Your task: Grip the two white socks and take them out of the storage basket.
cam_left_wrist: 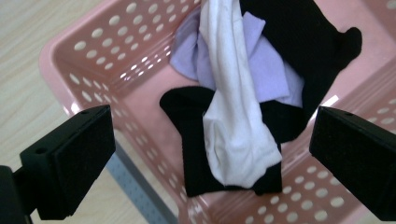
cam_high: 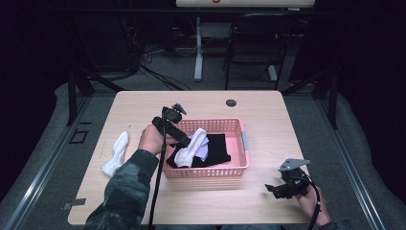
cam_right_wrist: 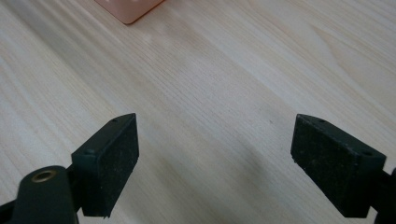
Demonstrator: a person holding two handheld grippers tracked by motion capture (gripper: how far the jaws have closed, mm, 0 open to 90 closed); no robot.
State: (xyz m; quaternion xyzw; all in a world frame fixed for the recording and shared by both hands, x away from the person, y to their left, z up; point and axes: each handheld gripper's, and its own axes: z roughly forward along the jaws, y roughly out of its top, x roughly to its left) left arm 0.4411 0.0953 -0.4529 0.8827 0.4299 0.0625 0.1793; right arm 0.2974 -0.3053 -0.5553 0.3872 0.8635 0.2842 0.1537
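A pink perforated basket (cam_high: 238, 125) (cam_left_wrist: 116, 56) stands mid-table and holds a white sock (cam_high: 190, 147) (cam_left_wrist: 236, 116), a lilac cloth (cam_high: 203, 152) (cam_left_wrist: 271, 70) and black socks (cam_high: 218, 148) (cam_left_wrist: 303, 42). My left gripper (cam_high: 184, 139) (cam_left_wrist: 210, 154) hovers over the basket's left end, open, with the white sock lying between and beyond its jaws, untouched. A second white sock (cam_high: 116, 153) lies on the table left of the basket. Over bare wood near the front right corner, my right gripper (cam_high: 274, 189) (cam_right_wrist: 215, 158) is open and holds nothing.
The wooden table (cam_high: 268, 108) has a round dark grommet (cam_high: 231, 103) near its back edge. A corner of the basket (cam_right_wrist: 128, 9) shows at the top of the right gripper view. A chair (cam_high: 261, 43) and a table leg (cam_high: 198, 48) stand beyond the table.
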